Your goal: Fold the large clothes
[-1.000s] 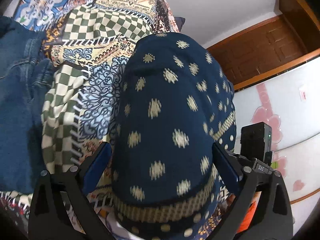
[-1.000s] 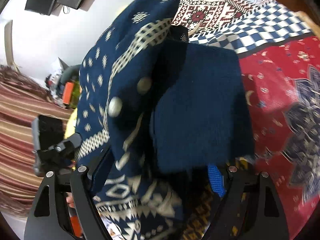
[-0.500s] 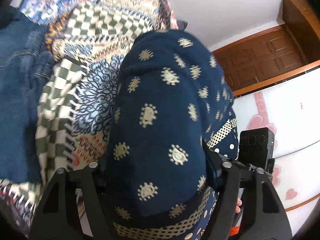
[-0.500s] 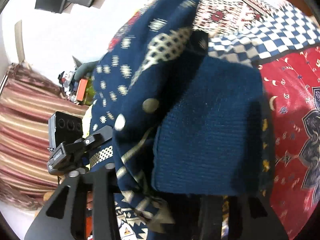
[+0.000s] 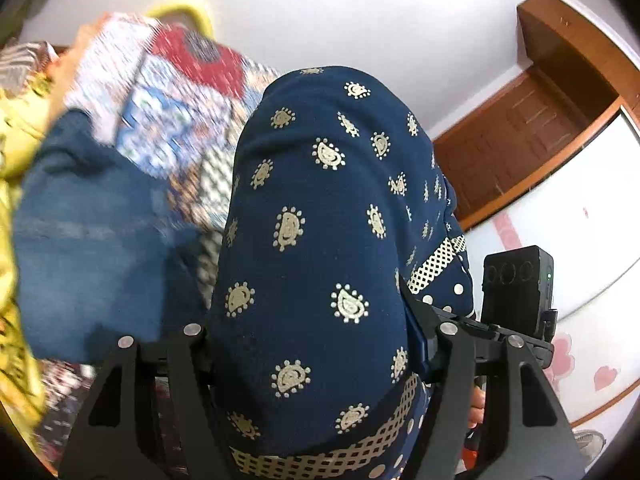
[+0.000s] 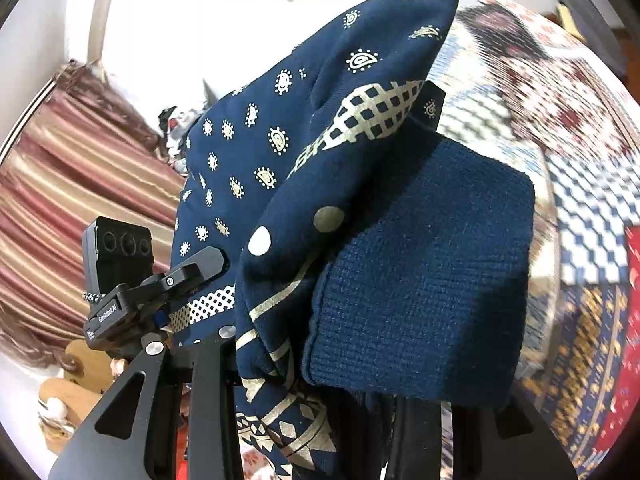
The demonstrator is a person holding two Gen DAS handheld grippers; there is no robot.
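A navy garment (image 5: 316,248) with gold paisley print and a checked gold band bulges up between the fingers of my left gripper (image 5: 312,336), which is shut on it. In the right wrist view the same garment (image 6: 280,152) and its ribbed navy cuff (image 6: 420,280) drape over my right gripper (image 6: 312,364), which is shut on the cloth. The fingertips of both grippers are hidden by fabric. My left gripper (image 6: 188,276) shows in the right wrist view, close to the left. The garment is held up in the air above the bed.
A patchwork bedspread (image 5: 180,92) lies below, also in the right wrist view (image 6: 580,184). Blue jeans (image 5: 88,232) and a yellow cloth (image 5: 16,140) lie on it at left. A wooden door (image 5: 520,140), a white wardrobe (image 5: 580,240) and striped curtains (image 6: 72,184) stand around.
Both grippers closed on the garment from open and lifted it. The views tilted up, so more wall and ceiling show and the bedspread dropped away.
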